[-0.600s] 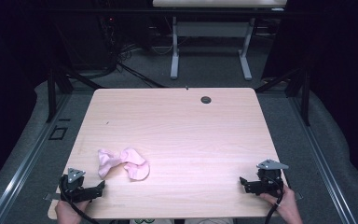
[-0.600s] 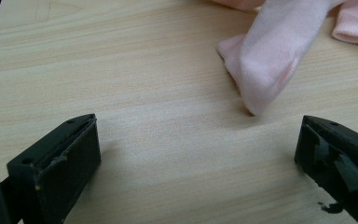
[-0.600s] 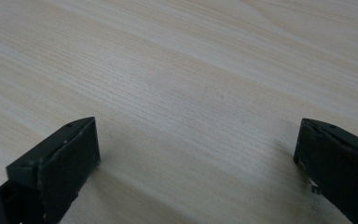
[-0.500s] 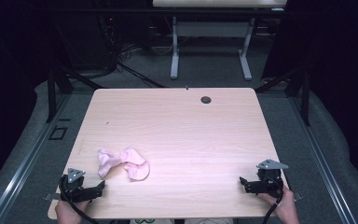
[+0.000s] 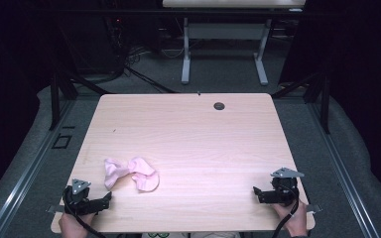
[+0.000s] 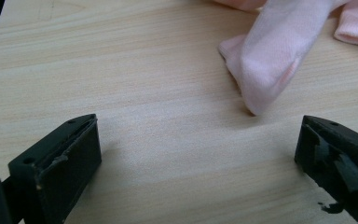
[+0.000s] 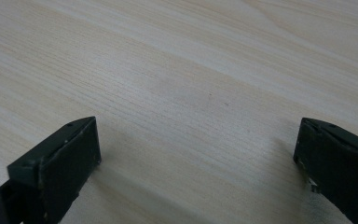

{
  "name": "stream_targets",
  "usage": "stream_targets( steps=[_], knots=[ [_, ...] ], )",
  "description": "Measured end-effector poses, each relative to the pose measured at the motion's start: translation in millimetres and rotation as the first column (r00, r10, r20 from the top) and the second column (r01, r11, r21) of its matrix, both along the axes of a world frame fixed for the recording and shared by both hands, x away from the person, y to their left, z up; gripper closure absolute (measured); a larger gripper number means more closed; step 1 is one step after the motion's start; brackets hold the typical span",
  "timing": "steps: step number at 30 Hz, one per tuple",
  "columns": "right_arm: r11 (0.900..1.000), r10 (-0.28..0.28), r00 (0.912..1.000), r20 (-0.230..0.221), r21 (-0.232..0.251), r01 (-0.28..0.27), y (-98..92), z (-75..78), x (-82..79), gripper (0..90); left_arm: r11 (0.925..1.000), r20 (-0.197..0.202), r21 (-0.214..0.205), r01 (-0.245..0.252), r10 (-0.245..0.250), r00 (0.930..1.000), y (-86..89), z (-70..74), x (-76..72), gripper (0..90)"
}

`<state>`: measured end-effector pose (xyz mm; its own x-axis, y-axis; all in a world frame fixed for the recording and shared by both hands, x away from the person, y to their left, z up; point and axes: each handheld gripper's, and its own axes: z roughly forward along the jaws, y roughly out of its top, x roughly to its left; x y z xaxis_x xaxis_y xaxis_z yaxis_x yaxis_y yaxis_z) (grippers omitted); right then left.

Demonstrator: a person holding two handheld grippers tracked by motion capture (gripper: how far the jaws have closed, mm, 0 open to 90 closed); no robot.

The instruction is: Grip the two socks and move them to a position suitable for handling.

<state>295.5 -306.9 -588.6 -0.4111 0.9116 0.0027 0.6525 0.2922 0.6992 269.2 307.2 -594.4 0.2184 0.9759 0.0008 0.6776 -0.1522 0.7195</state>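
Table: a light wooden rectangular tabletop (image 5: 193,144) with a small round dark grommet (image 5: 219,106) near its far edge; all places below are given from this table.
Cloth: a crumpled pale pink fabric piece, sock-like (image 5: 129,173), lies flat on the table's near-left part, well away from the grommet; in the left gripper view its nearest folded tip (image 6: 265,70) rests on the wood just ahead of the jaws.
Left gripper: the black two-jaw left gripper (image 5: 105,200) sits low at the table's near-left corner, held by a hand (image 5: 74,225) at the table's near edge; its jaws are spread wide with bare wood between them, just short of the pink fabric and not touching it.
Right gripper: the black two-jaw right gripper (image 5: 256,192) sits at the table's near-right corner, held by a hand (image 5: 293,219); its jaws are spread wide over bare wood, well apart from the fabric.
Surroundings: beyond the table's far edge, grey floor with the white legs of another desk (image 5: 185,55).
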Motion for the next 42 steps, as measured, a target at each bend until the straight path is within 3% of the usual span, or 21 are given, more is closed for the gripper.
stream_targets(
  steps=[8, 13, 19, 26, 28, 29, 30, 33, 40, 41, 42],
  knots=[
    [1.0000, -0.002, 1.0000, 0.000, 0.001, 0.002, 0.1, 0.0, -0.2, 0.0, 0.9998, -0.002, -0.007, -0.018, 0.018, 0.9998, 0.5, 1.8, -0.5, 0.3],
    [1.0000, -0.003, 1.0000, -0.001, 0.001, 0.003, 0.0, 0.1, -0.3, 0.0, 0.9994, 0.034, -0.028, -0.021, 0.022, 0.9992, 3.4, 19.0, -4.2, 0.3],
    [1.0000, -0.004, 1.0000, 0.001, 0.005, 0.004, 0.1, -0.3, -0.3, 0.0, 0.9979, 0.075, -0.035, 0.054, -0.052, 0.9958, -8.8, 56.7, -3.7, 0.3],
    [0.9999, -0.007, 1.0000, 0.002, 0.007, 0.007, 0.2, -0.3, -0.3, 0.0, 0.9906, 0.090, -0.024, 0.134, -0.132, 0.9872, -31.1, 77.9, 5.1, 0.3],
    [0.9999, -0.008, 1.0000, 0.004, 0.009, 0.008, 0.1, -0.4, -0.4, 0.1, 0.9811, 0.087, -0.009, 0.193, -0.192, 0.9775, -44.2, 85.9, 11.8, 0.3],
    [0.9999, -0.008, 1.0000, 0.004, 0.009, 0.008, 0.1, -0.4, -0.4, 0.1, 0.9811, 0.087, -0.009, 0.193, -0.192, 0.9775, -44.2, 85.9, 11.8, 0.3],
    [0.9999, -0.008, 1.0000, 0.004, 0.009, 0.008, 0.1, -0.4, -0.4, 0.2, 0.9741, 0.086, 0.001, 0.226, -0.225, 0.9705, -53.2, 89.3, 16.6, 0.3],
    [0.9999, -0.009, 1.0000, 0.004, 0.009, 0.009, 0.1, -0.4, -0.4, 0.3, 0.9692, 0.069, 0.011, 0.246, -0.246, 0.9668, -60.9, 91.3, 22.2, 0.2],
    [0.9999, -0.009, 0.9999, 0.005, 0.009, 0.009, 0.1, -0.4, -0.4, 0.3, 0.9468, 0.023, 0.035, 0.320, -0.321, 0.9469, -83.6, 93.9, 40.2, 0.3],
    [0.9999, -0.009, 0.9999, 0.005, 0.009, 0.009, 0.1, -0.4, -0.4, 0.3, 0.9428, 0.015, 0.039, 0.331, -0.332, 0.9432, -87.0, 93.6, 43.2, 0.3],
    [0.9999, -0.009, 0.9999, 0.005, 0.009, 0.009, 0.1, -0.4, -0.4, 0.3, 0.9320, -0.003, 0.049, 0.359, -0.359, 0.9332, -93.8, 92.6, 49.3, 0.3]
  ],
)
